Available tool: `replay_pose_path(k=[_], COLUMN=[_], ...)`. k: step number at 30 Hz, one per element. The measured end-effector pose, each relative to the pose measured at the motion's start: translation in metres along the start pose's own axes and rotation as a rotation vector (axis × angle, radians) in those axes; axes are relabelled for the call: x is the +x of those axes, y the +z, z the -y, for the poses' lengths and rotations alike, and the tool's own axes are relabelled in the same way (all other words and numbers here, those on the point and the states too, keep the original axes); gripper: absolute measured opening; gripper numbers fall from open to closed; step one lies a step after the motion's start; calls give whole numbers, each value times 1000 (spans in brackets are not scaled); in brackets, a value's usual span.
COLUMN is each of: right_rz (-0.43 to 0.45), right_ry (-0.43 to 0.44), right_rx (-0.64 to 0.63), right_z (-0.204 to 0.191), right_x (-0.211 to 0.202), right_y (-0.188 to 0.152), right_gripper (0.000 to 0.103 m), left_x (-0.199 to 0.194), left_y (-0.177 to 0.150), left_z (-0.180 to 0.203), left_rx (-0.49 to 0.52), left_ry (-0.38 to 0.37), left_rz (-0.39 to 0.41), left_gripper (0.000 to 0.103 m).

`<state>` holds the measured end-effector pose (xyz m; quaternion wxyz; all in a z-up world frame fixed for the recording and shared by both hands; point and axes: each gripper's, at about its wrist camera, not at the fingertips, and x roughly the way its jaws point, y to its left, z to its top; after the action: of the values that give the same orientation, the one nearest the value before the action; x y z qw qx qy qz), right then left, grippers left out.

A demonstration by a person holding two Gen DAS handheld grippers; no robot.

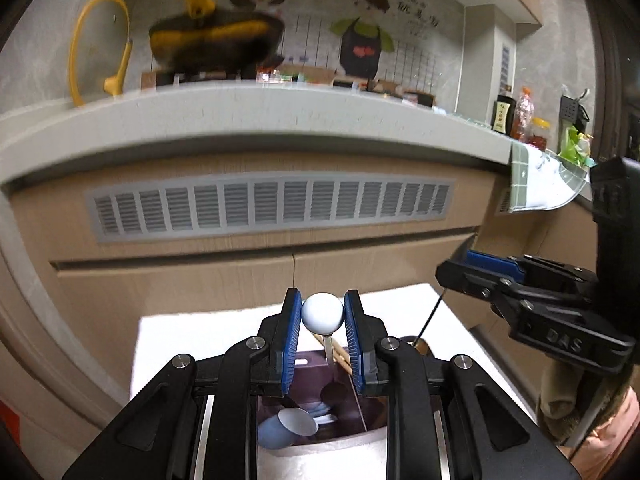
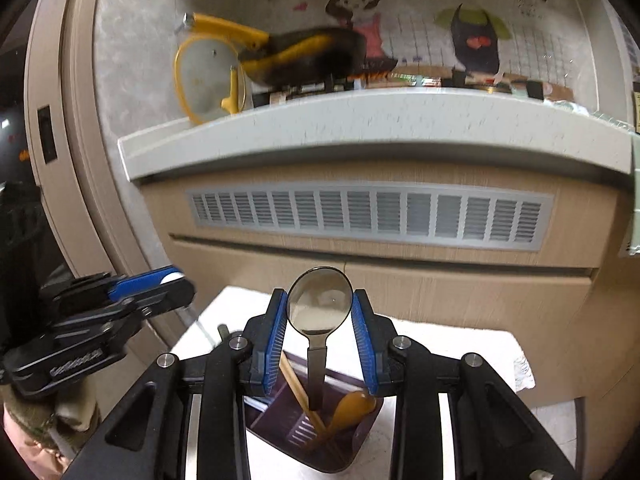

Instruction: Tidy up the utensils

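In the left wrist view my left gripper (image 1: 322, 314) is shut on the white bowl of a spoon (image 1: 322, 313), held upright over a dark purple utensil holder (image 1: 308, 368). The spoon's handle reaches down into the holder, beside wooden chopsticks (image 1: 340, 354) and a pale blue cup (image 1: 276, 428). In the right wrist view my right gripper (image 2: 319, 312) is shut on the round bowl of a metal spoon (image 2: 319, 305), with its handle down in the same holder (image 2: 340, 440). A wooden spoon (image 2: 350, 406) and chopsticks (image 2: 298, 388) stand there too. Each gripper shows in the other's view: right (image 1: 480, 272), left (image 2: 160, 280).
The holder stands on a white cloth (image 1: 192, 340) over a low surface in front of wooden cabinets with a grey vent grille (image 1: 272, 208). Above is a grey counter (image 1: 280, 108) with a yellow pan (image 1: 216, 36), a lid (image 1: 100, 44) and bottles (image 1: 520, 116).
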<state>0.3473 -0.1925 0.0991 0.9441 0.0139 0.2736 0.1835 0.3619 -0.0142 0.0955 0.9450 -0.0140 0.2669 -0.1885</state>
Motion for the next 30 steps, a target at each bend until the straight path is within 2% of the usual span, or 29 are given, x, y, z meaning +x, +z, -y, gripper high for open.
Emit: replay_pose_path(k=[5,7,8,13,17,22,26,30], right_rz=[-127,-156,-145,-129,-166,-278,-384,-449], right_ry=[11,-6,-29,-72,-56,4,46,93], right_rx=[-50,-74,-89,-147,-165,-242,-339,-390], right_z=[-5,-8,-9,-13,-13,-32,-57,-76], right_x=[28,33,32,8,-18,-42,-52,-58], right_y=[-22,-32,-37,-59,-87,-143,-200,-237], right_gripper=[33,50,62,68,86,94,94,94], left_x=[31,38,37,16,-8,-35,-56,-73], left_y=[-23,-30,-33,-54,-83,-134,-177,-204], left_z=[-5,-10,-12,-13,-13,-12,-16,1], left_rx=[-38,-71,-78,-74,-64,-49,-83,-99], left_ry=[-23,-34,-31,3,34,46,47,59], left_rz=[-90,-120,-123,-125,-140,-205,-263,-306], left_gripper=[27,37,39,47,57,61,64,65])
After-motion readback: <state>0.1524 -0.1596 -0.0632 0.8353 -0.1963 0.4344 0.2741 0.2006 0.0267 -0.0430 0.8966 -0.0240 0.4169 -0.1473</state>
